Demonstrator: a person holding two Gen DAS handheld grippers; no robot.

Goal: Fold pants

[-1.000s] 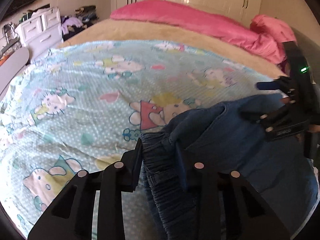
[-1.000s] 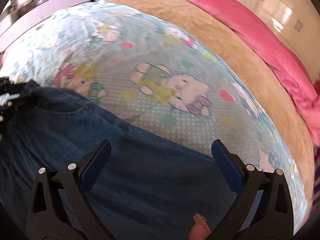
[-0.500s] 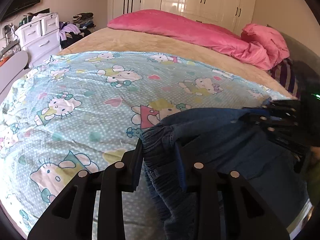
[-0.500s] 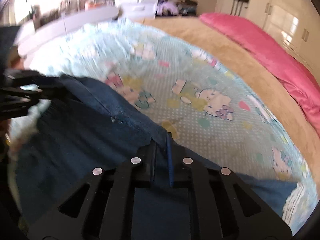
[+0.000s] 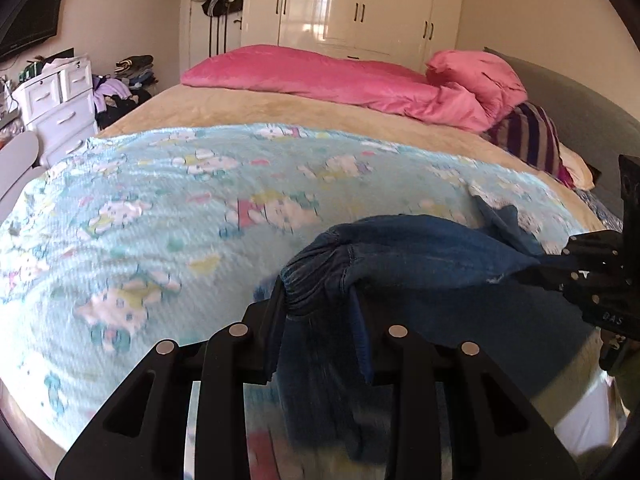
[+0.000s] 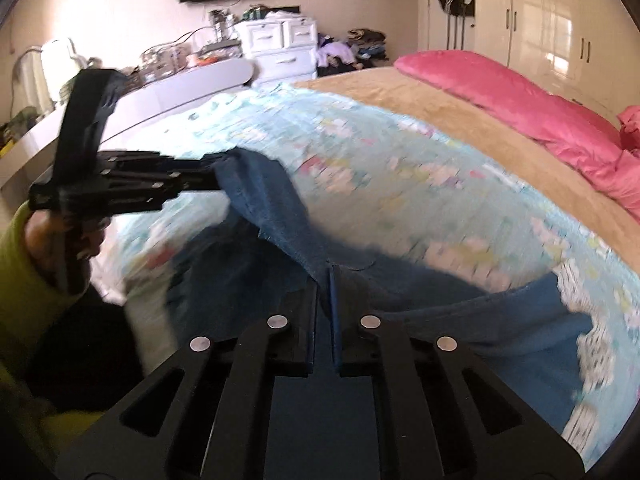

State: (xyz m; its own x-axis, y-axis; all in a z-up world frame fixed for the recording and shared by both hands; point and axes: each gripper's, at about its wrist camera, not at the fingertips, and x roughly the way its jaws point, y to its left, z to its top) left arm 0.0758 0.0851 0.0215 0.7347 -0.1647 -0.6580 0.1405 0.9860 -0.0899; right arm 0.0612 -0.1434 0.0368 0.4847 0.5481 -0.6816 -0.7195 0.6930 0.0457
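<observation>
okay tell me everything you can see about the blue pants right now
The pants are dark blue denim with a gathered, elasticated waistband. Both ends of that waistband are pinched: the left hand-held gripper is shut on the bunched elastic edge, and the right hand-held gripper is shut on a thinner fold of fabric. The waistband is raised and stretched between them, while the rest drapes down, partly resting on the light blue cartoon-print sheet near the bed's edge. The picture is blurred, so finer details like pockets cannot be made out.

Dark blue denim pants point(image 5: 420, 256) with a gathered elastic waistband are hanging bunched and stretched above the near edge of the bed point(image 5: 160, 208), while a leg end point(image 6: 500, 320) is lying crumpled on the bed's patterned sheet.
</observation>
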